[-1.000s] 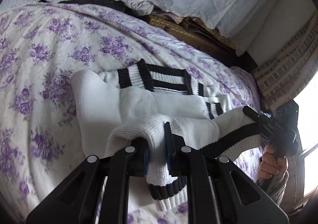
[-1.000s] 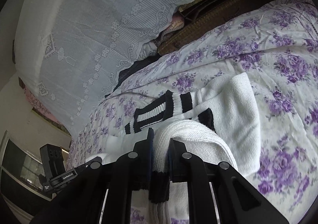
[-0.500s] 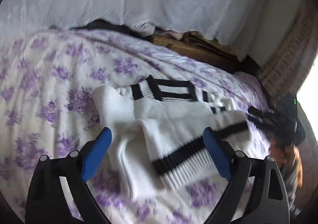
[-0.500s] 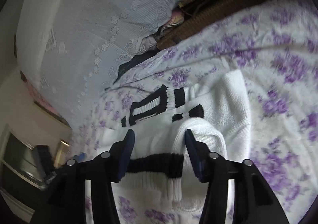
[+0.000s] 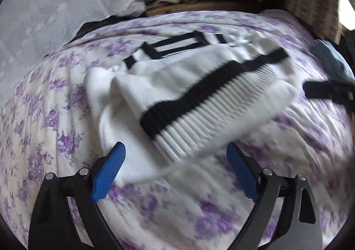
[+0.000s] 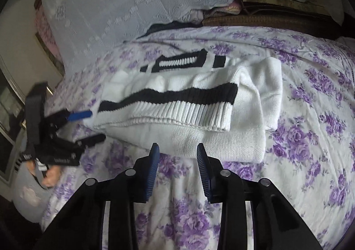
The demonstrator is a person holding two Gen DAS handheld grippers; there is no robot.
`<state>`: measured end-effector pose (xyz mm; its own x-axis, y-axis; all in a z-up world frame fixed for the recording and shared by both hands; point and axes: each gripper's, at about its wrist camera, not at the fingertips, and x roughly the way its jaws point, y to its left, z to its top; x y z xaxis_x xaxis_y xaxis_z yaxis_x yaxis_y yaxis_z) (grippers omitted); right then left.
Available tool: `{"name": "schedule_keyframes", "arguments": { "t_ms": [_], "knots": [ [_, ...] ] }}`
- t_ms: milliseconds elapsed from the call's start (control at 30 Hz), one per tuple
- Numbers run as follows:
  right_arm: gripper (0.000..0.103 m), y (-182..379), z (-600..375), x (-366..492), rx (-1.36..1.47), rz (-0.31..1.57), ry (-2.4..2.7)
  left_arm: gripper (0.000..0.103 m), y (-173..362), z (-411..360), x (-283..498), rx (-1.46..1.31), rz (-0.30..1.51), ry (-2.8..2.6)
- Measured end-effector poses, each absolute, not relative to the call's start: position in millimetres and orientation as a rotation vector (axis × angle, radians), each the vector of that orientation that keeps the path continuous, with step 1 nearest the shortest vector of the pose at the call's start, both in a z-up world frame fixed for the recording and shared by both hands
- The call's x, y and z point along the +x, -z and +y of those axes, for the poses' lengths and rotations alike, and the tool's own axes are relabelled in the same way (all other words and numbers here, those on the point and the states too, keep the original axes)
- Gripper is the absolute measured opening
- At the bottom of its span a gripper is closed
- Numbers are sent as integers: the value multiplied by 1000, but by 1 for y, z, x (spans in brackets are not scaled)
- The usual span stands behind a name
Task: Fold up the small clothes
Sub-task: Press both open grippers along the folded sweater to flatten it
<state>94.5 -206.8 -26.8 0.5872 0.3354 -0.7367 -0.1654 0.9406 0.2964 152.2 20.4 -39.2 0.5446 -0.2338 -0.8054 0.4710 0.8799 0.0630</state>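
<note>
1. The bed (image 6: 310, 99) carries a white sheet printed with purple flowers, wrinkled in places. Behind it hangs a pale lace cloth (image 6: 137, 5), over a stack of brown and pink bedding at the head of the bed.
2. At the left edge of the right wrist view there is a cream wall and part of a dark frame, too blurred to tell more.
3. Small white lettering shows on the body of the left gripper (image 6: 88, 125) in the right wrist view, too small and blurred to read.
4. The sweater (image 6: 199, 103), white knit with black bands, lies folded in the middle of the bed. Its ribbed hem with one black stripe sits on top, nearest the cameras. Its long axis runs left to right across the right wrist view; the striped far end lies towards the lace cloth.
5. The left gripper's jaws stand wide apart, holding nothing, just short of the sweater's left end.
6. The right gripper (image 6: 177, 150) has its jaws partly open and just closing, nothing between them, just in front of the sweater's near edge.
</note>
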Motion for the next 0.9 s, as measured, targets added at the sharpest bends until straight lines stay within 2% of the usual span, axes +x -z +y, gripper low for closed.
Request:
{"name": "schedule_keyframes", "arguments": {
  "t_ms": [133,267,333,367,467,633,767,900],
  "knots": [
    [33,39,-196,125,91,962,-193,91,40,22,181,249,954,409],
    [33,25,-195,165,53,929,-161,92,16,14,207,240,881,372],
    [36,12,-204,195,133,836,-125,96,-6,12,238,180,825,303],
    [40,10,-213,213,206,795,-71,96,-15,14,261,125,829,241],
    [41,19,-233,235,365,782,3,96,-20,27,302,-40,887,184],
    [41,26,-236,223,257,733,30,96,-5,34,294,-1,877,202],
    [41,40,-265,231,395,779,11,96,17,28,294,21,922,213],
    [41,57,-268,239,386,827,63,98,48,33,316,69,1012,72]
  ]
}}
